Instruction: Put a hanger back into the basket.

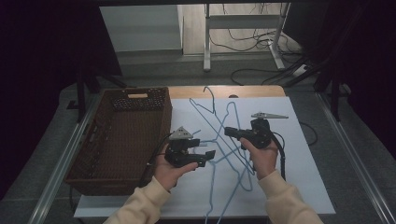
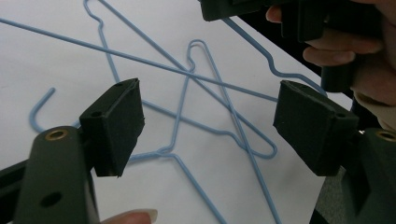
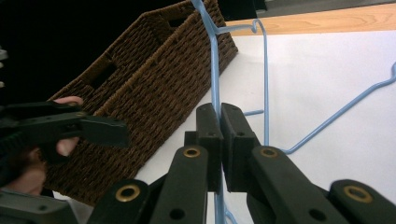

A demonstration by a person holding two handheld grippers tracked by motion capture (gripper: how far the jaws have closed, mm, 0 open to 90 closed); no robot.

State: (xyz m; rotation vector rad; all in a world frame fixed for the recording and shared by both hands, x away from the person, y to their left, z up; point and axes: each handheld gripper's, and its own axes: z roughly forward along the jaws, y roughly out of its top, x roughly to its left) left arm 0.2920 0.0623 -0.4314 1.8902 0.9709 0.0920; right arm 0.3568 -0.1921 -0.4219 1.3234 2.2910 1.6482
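Several blue wire hangers (image 1: 201,111) lie tangled and crossing on a white sheet (image 1: 299,154). My right gripper (image 1: 229,131) is shut on one hanger's wire (image 3: 214,70), which runs up from between its closed jaws (image 3: 219,116) toward the basket's corner. My left gripper (image 1: 210,156) stands open just left of the pile and points at it. In the left gripper view, its jaws (image 2: 208,126) are wide apart above the crossed hangers (image 2: 140,59), with nothing pressed between the pads. The right hand (image 2: 369,56) shows at the upper right of that view.
A brown wicker basket (image 1: 166,121) stands at the left, close beside the white sheet, and its woven wall (image 3: 163,84) shows in the right gripper view. A wooden table edge (image 1: 252,91) runs behind the sheet. Cables and a desk frame lie on the floor beyond.
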